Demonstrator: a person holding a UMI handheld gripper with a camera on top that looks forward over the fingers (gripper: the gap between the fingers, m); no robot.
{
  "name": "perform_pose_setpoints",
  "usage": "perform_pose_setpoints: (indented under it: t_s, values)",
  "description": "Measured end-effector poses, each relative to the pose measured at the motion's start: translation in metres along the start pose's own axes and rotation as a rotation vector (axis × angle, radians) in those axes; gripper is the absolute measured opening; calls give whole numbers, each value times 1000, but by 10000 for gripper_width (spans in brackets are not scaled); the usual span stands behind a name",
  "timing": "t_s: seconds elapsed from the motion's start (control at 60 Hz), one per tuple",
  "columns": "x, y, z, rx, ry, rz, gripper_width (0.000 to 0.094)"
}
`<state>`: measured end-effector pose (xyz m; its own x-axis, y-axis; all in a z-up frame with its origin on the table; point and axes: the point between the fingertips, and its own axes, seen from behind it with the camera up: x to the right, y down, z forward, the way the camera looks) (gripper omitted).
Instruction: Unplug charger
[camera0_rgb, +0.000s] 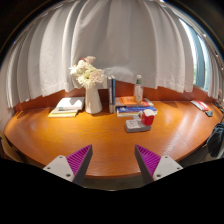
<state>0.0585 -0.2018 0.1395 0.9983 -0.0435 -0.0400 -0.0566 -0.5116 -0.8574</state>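
My gripper (112, 152) is open and empty, and its purple pads (80, 158) stand wide apart above the near part of a round wooden table (100, 135). Far beyond the fingers, a small white and grey block (135, 125) lies on the table in front of a stack of books (133, 104). It may be the charger or its socket block. I cannot make out a cable or a plug. Nothing stands between the fingers.
A white vase of pale flowers (92, 88) stands at the back, with an open book (67, 105) to its left. A bottle (138, 88) and a red cup (148, 117) are near the book stack. A flat reddish item (203, 105) lies far right. Curtains hang behind the table.
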Motion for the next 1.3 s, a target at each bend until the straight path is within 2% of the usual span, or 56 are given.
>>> perform_pose_setpoints:
  t_s: [0.133,0.3,0.55,0.6,0.667,0.683,0.767,0.85,1.0,1.033,1.1,1.15,1.217,1.3]
  values:
    - [82,17,60,-13,67,8,863]
    - [167,4,137,-20,123,1,855]
    - [200,-46,243,31,54,-71,849]
    - [197,-56,257,52,36,-81,785]
    - [186,-61,268,61,-5,-75,534]
    - [184,-60,269,55,-17,-72,498]
    - [186,-61,269,49,3,-69,485]
    - [185,-60,269,42,-1,-53,433]
    - [187,-68,267,-38,-33,9,370]
    - [190,-94,258,17,-31,25,369]
    - [209,-199,218,279,40,-50,364]
    - [215,-260,194,386,24,-41,363]
    - [237,-300,180,429,22,-23,362]
    - [277,-301,184,403,66,7,363]
